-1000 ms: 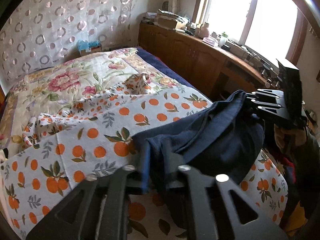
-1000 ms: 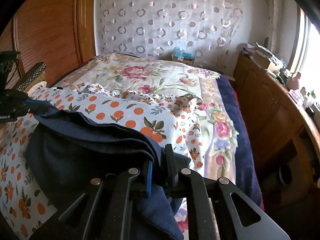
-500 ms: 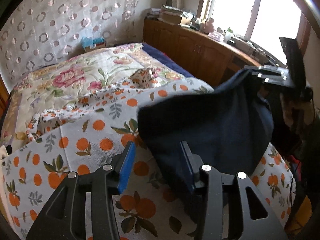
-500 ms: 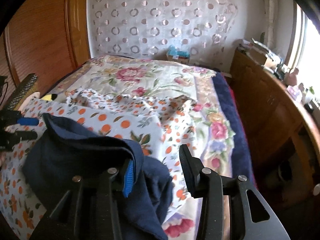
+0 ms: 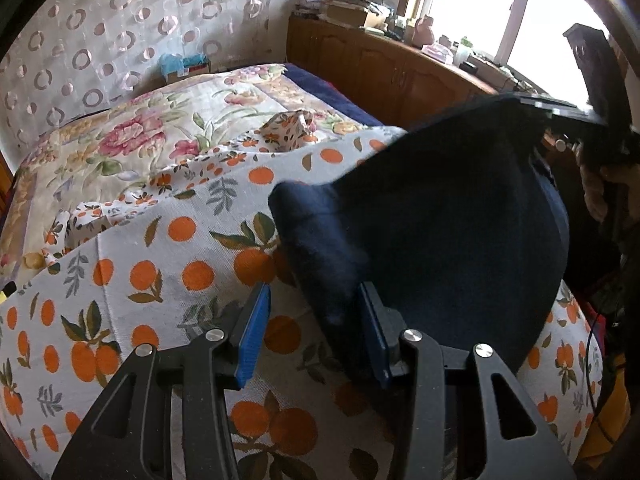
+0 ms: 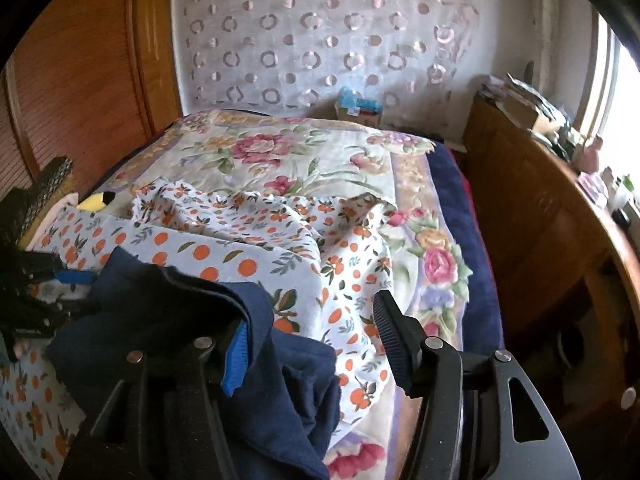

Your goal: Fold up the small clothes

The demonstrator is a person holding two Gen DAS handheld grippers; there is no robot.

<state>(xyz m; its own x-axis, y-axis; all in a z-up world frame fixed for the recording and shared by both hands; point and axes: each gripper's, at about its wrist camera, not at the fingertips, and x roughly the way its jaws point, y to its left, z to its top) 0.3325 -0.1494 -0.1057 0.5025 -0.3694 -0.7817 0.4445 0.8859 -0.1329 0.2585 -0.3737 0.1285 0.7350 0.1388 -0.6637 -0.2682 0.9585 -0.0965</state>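
Observation:
A dark navy garment (image 5: 448,232) lies in a loose mound on the orange-print sheet (image 5: 160,264) at the near end of the bed. My left gripper (image 5: 316,332) is open, its right finger against the garment's near fold. My right gripper (image 6: 312,340) is open too; the navy garment (image 6: 168,320) drapes over its left finger and hangs loose. The right gripper (image 5: 560,110) shows at the garment's far edge in the left wrist view. The left gripper (image 6: 60,280) shows at the garment's left edge in the right wrist view.
A floral quilt (image 6: 280,152) covers the far half of the bed. A wooden cabinet (image 6: 540,216) with clutter runs along the right, under a window. A wooden wardrobe (image 6: 80,80) stands on the left. A blue box (image 6: 358,104) sits by the curtain.
Both grippers were shut on the navy garment a second ago and have opened. The garment has dropped from being stretched between them and slumped onto the sheet.

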